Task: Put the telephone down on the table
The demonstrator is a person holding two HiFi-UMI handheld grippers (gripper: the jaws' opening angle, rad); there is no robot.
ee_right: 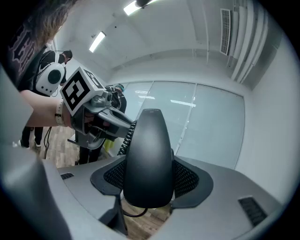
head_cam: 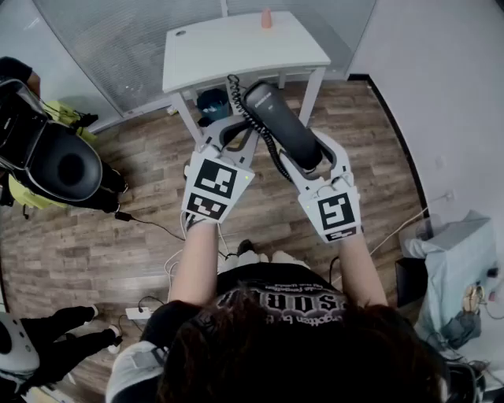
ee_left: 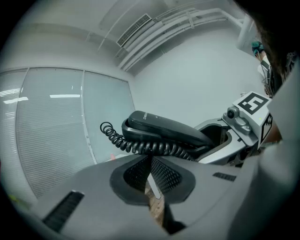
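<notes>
My right gripper (head_cam: 303, 151) is shut on the black telephone handset (head_cam: 282, 122), which fills the gap between its pads in the right gripper view (ee_right: 147, 159). The handset sticks forward over the wooden floor, short of the white table (head_cam: 236, 47). Its coiled black cord (head_cam: 250, 114) runs from the handset's far end back across the tips of my left gripper (head_cam: 234, 130). In the left gripper view the pads (ee_left: 164, 176) stand together with only a thin slit, and the cord (ee_left: 145, 147) lies just beyond them. Whether they pinch it I cannot tell.
A small orange object (head_cam: 266, 18) stands at the table's far edge. A dark bin (head_cam: 213, 102) sits under the table. A person with black equipment (head_cam: 55, 157) is at the left. A pale blue bag (head_cam: 457, 268) lies at the right.
</notes>
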